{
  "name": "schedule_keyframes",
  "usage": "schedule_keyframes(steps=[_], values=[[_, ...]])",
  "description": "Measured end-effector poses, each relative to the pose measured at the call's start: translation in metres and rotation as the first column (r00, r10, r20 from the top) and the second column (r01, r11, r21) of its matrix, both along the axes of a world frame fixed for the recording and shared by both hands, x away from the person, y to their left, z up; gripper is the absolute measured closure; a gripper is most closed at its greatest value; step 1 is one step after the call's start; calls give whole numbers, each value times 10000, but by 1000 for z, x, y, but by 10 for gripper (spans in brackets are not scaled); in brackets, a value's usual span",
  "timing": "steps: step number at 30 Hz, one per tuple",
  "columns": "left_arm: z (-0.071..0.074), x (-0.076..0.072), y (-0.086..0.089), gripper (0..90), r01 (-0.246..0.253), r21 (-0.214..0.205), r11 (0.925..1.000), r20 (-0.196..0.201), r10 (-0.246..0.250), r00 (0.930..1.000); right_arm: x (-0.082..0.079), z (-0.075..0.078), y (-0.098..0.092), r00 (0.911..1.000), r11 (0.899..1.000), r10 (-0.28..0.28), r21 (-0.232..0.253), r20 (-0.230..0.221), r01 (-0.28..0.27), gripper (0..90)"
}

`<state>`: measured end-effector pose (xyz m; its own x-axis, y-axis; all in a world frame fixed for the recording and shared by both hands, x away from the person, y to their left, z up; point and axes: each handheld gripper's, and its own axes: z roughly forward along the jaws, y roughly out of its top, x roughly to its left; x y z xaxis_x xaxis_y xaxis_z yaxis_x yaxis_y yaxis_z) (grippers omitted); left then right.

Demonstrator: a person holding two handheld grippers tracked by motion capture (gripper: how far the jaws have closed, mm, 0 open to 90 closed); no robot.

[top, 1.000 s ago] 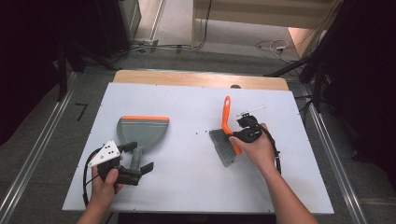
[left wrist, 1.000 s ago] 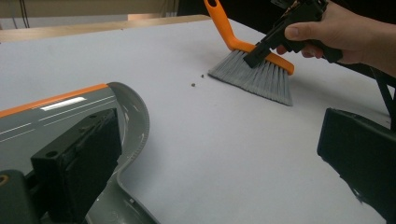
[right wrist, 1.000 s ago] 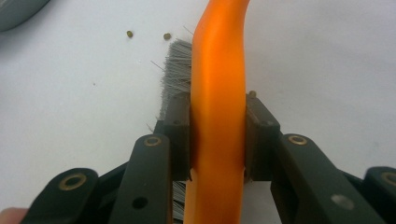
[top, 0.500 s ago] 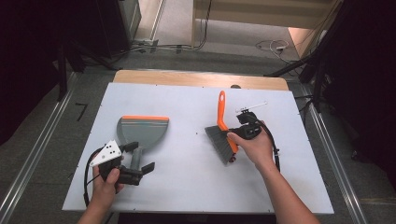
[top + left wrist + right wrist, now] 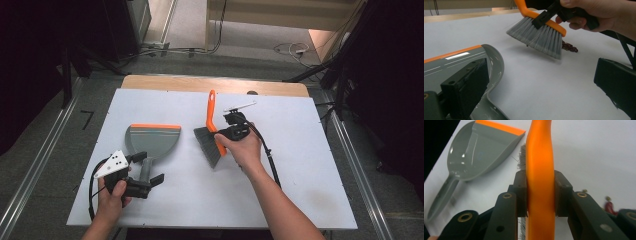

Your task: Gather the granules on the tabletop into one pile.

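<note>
the likely step is sweeping the small pile of dark red beads (image 5: 569, 46) into the dustpan (image 5: 152, 140). the right gripper (image 5: 235, 131) is clamped on the orange handle of the brush (image 5: 212, 140), whose grey bristles hang tilted to the right of the dustpan with the beads just beyond them, on the side away from the dustpan. the left gripper (image 5: 142, 180) sits at the dustpan's handle with its 2 jaws spread, 1 on each side and not closed on it. to do it well, grip that handle first, press the orange lip flat on the white table (image 5: 300, 165), then draw the beads toward the dustpan in short, low strokes.
</note>
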<state>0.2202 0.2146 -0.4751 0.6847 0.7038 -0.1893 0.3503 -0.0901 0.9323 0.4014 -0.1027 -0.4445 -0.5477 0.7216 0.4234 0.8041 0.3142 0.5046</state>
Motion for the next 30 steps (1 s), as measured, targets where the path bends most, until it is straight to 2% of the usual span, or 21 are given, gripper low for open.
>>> schedule_keyframes(steps=[2, 4, 8, 10, 17, 30], values=[[0, 0, 0, 5, 8, 10, 10000, -6, -8, 10000, 4, -6, 4, 9999, 9999, -148, -43, -21, 148, 678], [0, 0, 1, 5, 5, 4, 10000, -16, -5, 10000, 6, -12, 5, 9986, 9973, -489, -541, 199, 499, 676], [0, 0, 1, 5, 11, 6, 10000, -15, -11, 10000, 13, -21, -6, 9942, 9917, -1073, -717, 20, 1071, 668], [0, 0, 0, 5, 6, -4, 10000, -9, -6, 10000, 14, -24, -15, 9912, 9898, -1306, -605, -219, 1290, 667], [0, -1, -1, 5, 5, -3, 10000, -12, -5, 10000, 9, -26, -44, 9798, 9784, -1984, -637, -244, 1965, 664], [0, -1, -3, 5, 31, 62, 10000, -27, -30, 10000, 4, -24, -79, 9700, 9662, -2430, -891, -22, 2418, 664]])
